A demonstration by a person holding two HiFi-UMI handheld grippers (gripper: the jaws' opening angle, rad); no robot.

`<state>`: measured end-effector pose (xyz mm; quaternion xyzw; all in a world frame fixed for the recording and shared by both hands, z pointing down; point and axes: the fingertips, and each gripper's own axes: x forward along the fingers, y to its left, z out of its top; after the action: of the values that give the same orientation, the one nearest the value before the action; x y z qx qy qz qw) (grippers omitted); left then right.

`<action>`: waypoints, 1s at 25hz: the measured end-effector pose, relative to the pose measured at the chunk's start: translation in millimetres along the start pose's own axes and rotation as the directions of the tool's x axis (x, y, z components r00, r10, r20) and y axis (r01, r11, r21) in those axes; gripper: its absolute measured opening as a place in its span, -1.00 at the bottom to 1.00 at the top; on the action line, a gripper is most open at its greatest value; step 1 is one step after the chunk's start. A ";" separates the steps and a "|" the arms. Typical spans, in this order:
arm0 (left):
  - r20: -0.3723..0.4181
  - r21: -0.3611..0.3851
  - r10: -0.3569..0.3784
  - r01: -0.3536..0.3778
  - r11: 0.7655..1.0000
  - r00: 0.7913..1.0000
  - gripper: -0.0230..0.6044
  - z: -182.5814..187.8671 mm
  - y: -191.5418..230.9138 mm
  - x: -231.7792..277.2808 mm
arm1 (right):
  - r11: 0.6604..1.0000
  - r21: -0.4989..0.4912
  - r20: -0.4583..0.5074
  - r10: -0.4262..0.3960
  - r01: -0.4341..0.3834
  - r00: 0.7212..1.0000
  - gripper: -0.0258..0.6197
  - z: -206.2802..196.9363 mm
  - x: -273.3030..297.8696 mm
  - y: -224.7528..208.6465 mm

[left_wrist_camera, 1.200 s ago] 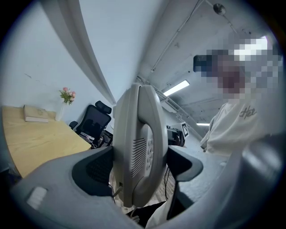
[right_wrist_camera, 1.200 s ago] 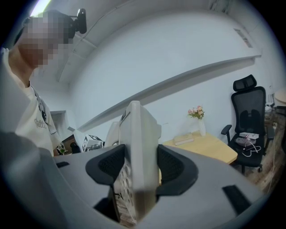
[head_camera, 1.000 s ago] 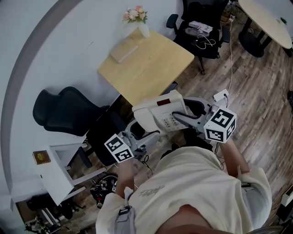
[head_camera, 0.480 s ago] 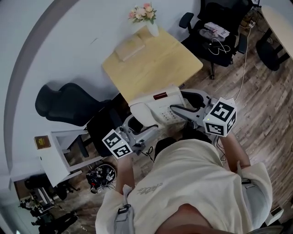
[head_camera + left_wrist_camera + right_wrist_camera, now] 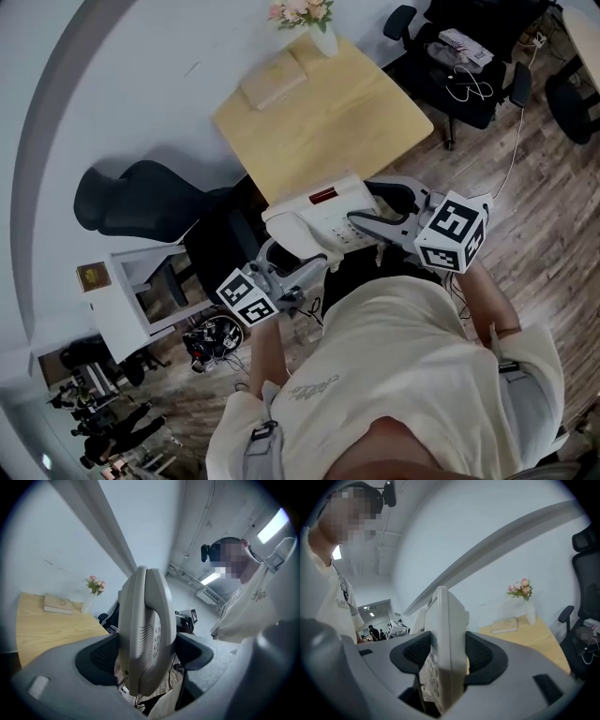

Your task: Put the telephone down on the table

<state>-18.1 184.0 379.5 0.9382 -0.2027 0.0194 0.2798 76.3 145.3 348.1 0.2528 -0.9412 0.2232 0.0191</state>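
Note:
A cream desk telephone [image 5: 323, 217] hangs in the air just short of the near edge of the light wooden table [image 5: 328, 117]. My left gripper [image 5: 292, 265] is shut on its handset end [image 5: 145, 630], and both pads press its sides. On the telephone's other end, the keypad body [image 5: 443, 651], my right gripper [image 5: 373, 225] is also shut, gripping it edge-on. The person carrying both grippers stands right behind the telephone.
On the table's far side lie a closed book [image 5: 272, 81] and a vase of pink flowers [image 5: 307, 17]. A black office chair [image 5: 141, 204] stands left of the table, another [image 5: 464, 66] at the right with cables on it. A white stand [image 5: 122, 314] is at lower left.
The telephone and both grippers have come closer to the table's near edge, as the person walks forward. Both grips are unchanged.

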 end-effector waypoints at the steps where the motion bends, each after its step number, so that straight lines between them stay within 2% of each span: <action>1: -0.001 -0.016 0.003 -0.003 1.000 1.000 0.28 7.3 12.8 0.6 | 1.000 0.013 -0.010 0.001 -0.001 1.000 -0.21 5.2 11.5 -9.2; 5: 0.000 -0.050 -0.001 0.001 0.999 1.000 0.28 29.7 60.2 3.1 | 1.000 0.028 -0.047 -0.004 0.005 0.999 -0.21 21.4 52.3 -41.3; 10: 0.031 -0.025 -0.033 0.034 0.999 0.999 0.28 29.8 62.2 3.1 | 0.999 -0.018 -0.045 -0.032 0.031 0.998 -0.21 23.7 52.3 -38.2; 13: 0.053 -0.005 -0.049 0.049 0.999 0.997 0.28 56.8 89.0 7.3 | 0.999 -0.026 -0.057 -0.045 0.044 0.997 -0.21 44.7 73.8 -56.7; 17: 0.077 -0.017 -0.053 0.055 0.998 0.996 0.28 99.0 147.5 5.4 | 0.999 -0.024 -0.092 -0.051 0.049 0.995 -0.21 77.0 129.5 -91.7; 25: 0.116 -0.010 -0.036 0.038 0.999 0.993 0.28 118.8 190.1 -15.0 | 0.999 -0.046 -0.129 -0.033 0.027 0.991 -0.21 89.1 180.8 -102.2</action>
<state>-115.4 -18.5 375.5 0.9397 -0.2014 -0.0414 0.2734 -24.9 -56.4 336.8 0.2515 -0.9388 0.2179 0.0895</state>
